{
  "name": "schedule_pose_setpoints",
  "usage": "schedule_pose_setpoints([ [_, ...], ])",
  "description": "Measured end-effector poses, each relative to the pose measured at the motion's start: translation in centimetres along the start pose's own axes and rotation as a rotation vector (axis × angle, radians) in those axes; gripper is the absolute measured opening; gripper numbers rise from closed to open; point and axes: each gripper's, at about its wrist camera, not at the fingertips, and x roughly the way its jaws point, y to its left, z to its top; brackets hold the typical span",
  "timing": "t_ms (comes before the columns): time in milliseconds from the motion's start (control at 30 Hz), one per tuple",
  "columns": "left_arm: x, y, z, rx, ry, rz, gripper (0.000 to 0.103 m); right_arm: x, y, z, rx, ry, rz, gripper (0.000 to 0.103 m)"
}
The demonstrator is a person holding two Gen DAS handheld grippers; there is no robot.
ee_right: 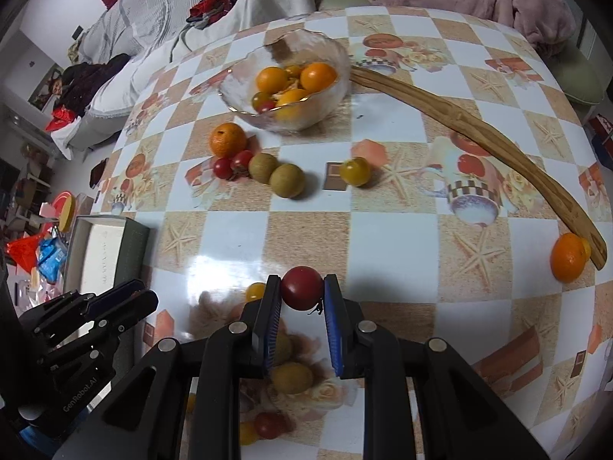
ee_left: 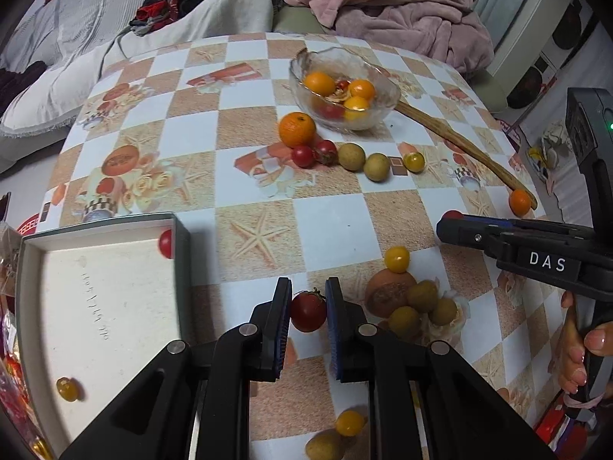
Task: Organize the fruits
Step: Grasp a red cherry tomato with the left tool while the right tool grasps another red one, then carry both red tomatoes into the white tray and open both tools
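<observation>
Now each of your grippers pinches a small red tomato. Your left gripper (ee_left: 307,306) has its fingers pressed on one tomato (ee_left: 307,312), with its green stem up by the right finger. Just left of those fingers is the box (ee_left: 23,287), with a red fruit (ee_left: 166,243) in its far corner and a yellow one (ee_left: 68,389) near its front. If the tomato goes in there, lift it clear of the dark box wall, which stands right beside your left finger, then let go low so it does not roll.

Ahead of the fingers the table (ee_left: 325,226) is bare, so you have room there. Just right of them sit green and yellow fruits (ee_left: 421,306); do not bump them.

Your right gripper (ee_right: 300,293) squeezes the other tomato (ee_right: 301,287) at the very fingertips, so hold it steady. More fruits lie under those fingers. Far ahead is the glass bowl (ee_right: 237,88). To the right, an orange (ee_right: 568,262) and a wooden stick (ee_right: 479,130) sit near the table edge, so keep away.
</observation>
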Motion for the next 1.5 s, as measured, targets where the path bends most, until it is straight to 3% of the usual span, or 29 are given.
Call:
schedule_pose_setpoints([
  [333, -3.1, 4.8, -2.1, -0.073, -0.028, 0.044, 0.019, 0.6, 6.1, 0.3, -0.091, 0.017, 0.045, 0.024],
  [933, -7.2, 15.9, -9.9, -0.295, -0.008, 0.196, 0.019, 4.5, 21.0, -1.1, -0.334, 0.111, 0.145, 0.024],
  [1167, -6.4, 18.0, -12.5, -0.325, 0.028, 0.24, 0.019, 7.4, 23.9, -2.6, -0.407, 0.173, 0.119, 0.024],
  [1500, -4.9, 18.6, -13.4, -0.327, 0.077, 0.271, 0.02, 9.7, 24.8, -3.3, -0.46, 0.216, 0.053, 0.025],
])
